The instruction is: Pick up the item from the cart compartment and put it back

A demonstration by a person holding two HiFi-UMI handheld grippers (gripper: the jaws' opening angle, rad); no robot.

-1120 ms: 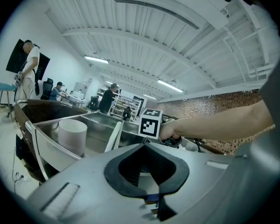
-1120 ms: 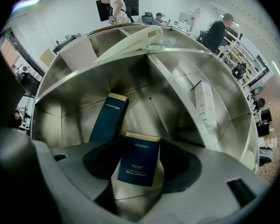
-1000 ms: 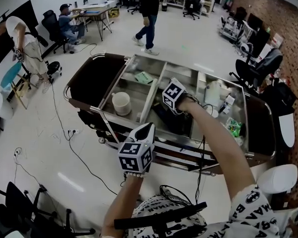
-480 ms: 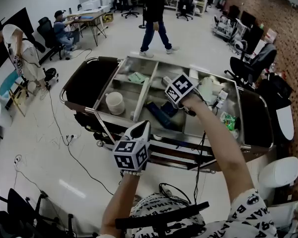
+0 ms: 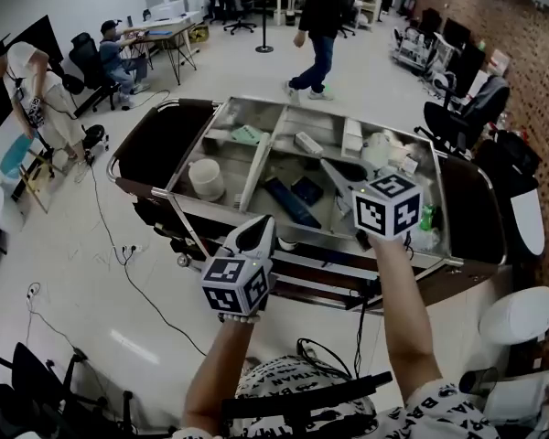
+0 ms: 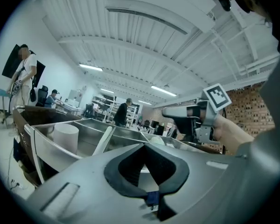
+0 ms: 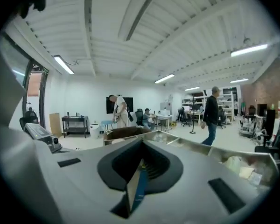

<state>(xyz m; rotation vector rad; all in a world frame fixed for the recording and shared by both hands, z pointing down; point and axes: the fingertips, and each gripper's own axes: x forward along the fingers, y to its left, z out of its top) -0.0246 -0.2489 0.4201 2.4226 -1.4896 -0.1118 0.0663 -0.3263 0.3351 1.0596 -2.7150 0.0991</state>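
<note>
Cart (image 5: 156, 149): steel top split into compartments by dividers; dark panel at each end.
Task item: dark blue long item (image 5: 286, 201). It lies flat on the floor of the cart's middle compartment, clear of both grippers.
Neighbour: a smaller dark square object (image 5: 307, 190) lies just beside the item, toward the cart's far side.
Long axis: diagonal across the compartment, from the cart's far side down to its near rail. Which end is the front cannot be told.
Handling (judgement): probably rigid, slim and light. The smooth dark face may slip under the pads. No sign of fragility is visible.
Grasp point (judgement): across the short width at mid-length, jaws square to the long axis, approaching from above and staying clear of the square object.
Right gripper (image 7: 141, 146): jaws fully together with nothing between them. It is raised above the cart's near rail, nose aimed across the cart.
Left gripper (image 6: 144, 146): jaws together, empty, held just outside the cart's near rail.
Task state (judgement): the item rests in its compartment and neither gripper carries anything.
</note>
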